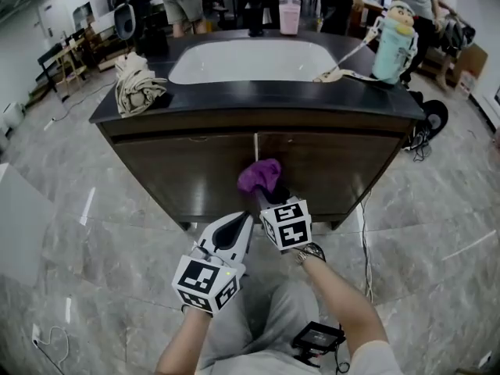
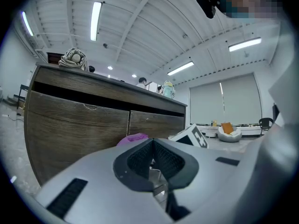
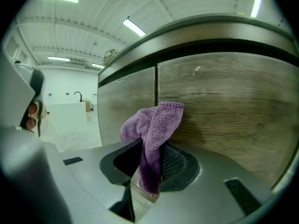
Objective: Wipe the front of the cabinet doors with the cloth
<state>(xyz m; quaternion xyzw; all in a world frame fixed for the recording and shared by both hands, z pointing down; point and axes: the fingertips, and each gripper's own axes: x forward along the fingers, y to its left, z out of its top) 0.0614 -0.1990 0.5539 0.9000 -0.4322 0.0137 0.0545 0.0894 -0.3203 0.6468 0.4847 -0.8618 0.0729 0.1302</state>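
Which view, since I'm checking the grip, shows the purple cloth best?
Right gripper view: the purple cloth hangs large, pinched in the right gripper. Head view shows a small bunch; left gripper view, a sliver.

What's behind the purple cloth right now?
The two wooden cabinet doors and the seam between them, which runs down behind the purple cloth. The patch it covers, and any contact, can't be seen.

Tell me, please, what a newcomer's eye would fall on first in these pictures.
First, the purple cloth, clamped in the right gripper close to the dark wooden cabinet doors, near their middle seam. Next, the left gripper, shut and empty, beside it.
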